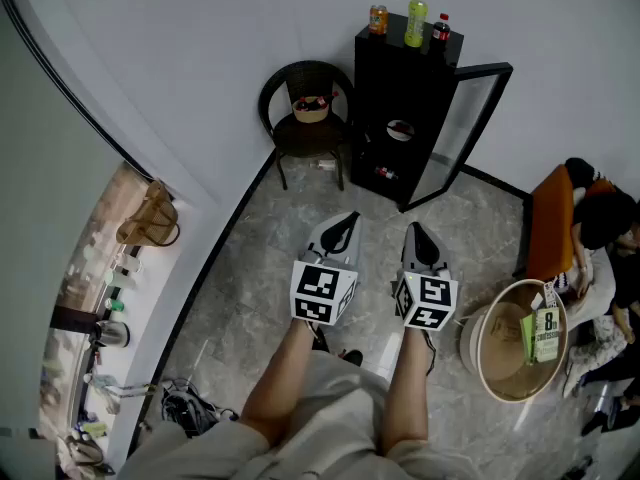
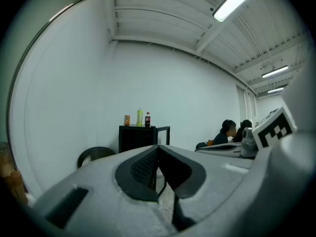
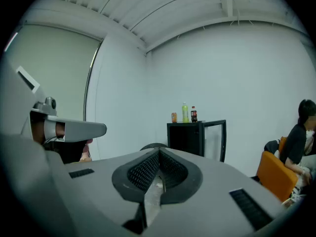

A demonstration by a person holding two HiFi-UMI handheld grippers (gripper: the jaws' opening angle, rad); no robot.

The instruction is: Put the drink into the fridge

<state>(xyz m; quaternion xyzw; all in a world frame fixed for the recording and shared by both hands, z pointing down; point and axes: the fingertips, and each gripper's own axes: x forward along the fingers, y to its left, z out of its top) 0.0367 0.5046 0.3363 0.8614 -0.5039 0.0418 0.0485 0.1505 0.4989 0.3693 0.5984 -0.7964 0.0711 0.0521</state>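
Note:
The black fridge (image 1: 385,98) stands against the far wall with its glass door (image 1: 462,128) swung open to the right. On its top stand three drinks: an orange can (image 1: 378,19), a green bottle (image 1: 416,23) and a dark cola bottle (image 1: 440,32). Both grippers are well short of the fridge and point toward it. My left gripper (image 1: 349,218) is shut and holds nothing, as is my right gripper (image 1: 413,231). The left gripper view shows its jaws (image 2: 158,147) meeting, with the fridge (image 2: 136,138) and the drinks small beyond. The right gripper view shows the same past its closed tips (image 3: 159,152).
A dark round chair (image 1: 300,138) with a small basket (image 1: 310,108) on its seat stands left of the fridge. A round wicker basket (image 1: 512,340) sits on the floor at the right. People sit by an orange chair (image 1: 552,223). A tan bag (image 1: 150,218) hangs on the left.

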